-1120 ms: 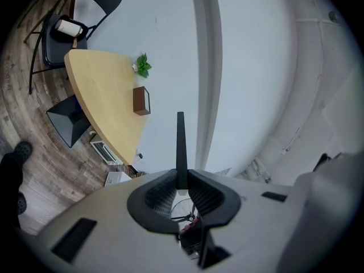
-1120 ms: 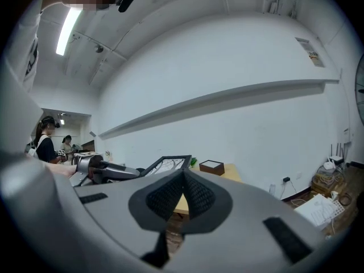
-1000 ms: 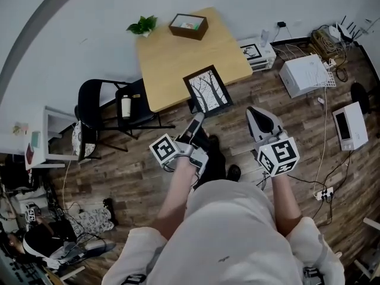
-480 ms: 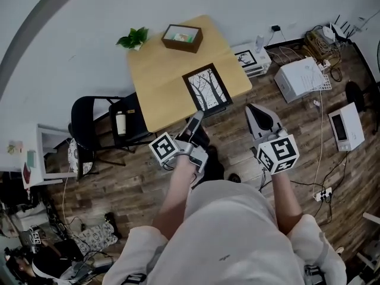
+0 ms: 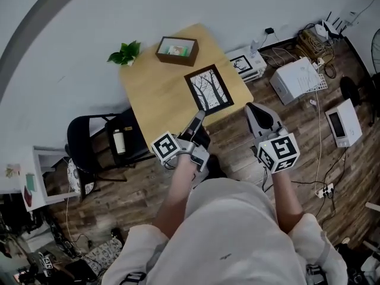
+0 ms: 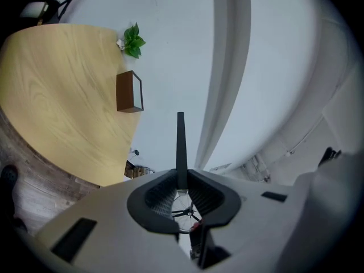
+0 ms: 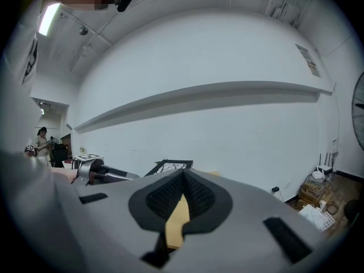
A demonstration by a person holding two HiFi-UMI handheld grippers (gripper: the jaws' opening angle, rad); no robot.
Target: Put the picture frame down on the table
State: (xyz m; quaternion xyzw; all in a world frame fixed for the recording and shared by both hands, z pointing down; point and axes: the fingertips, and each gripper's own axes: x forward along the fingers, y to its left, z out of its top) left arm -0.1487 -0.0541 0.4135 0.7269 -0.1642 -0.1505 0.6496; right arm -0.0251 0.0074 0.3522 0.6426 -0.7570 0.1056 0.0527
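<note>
My left tool (image 5: 198, 119) clamped the near edge of the picture frame (image 5: 209, 89), whose long axis pointed ahead over the tabletop (image 5: 155, 91), while my right tool (image 5: 261, 113) was closed and empty.

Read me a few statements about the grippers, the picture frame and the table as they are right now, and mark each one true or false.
1. The left gripper is shut on the lower edge of the picture frame. True.
2. The right gripper grips the frame too. False: its jaws are together on nothing, off to the frame's side.
3. A brown box stands on the table. True.
4. The plant lies on the floor. False: it sits at the table's far corner by the wall.
</note>
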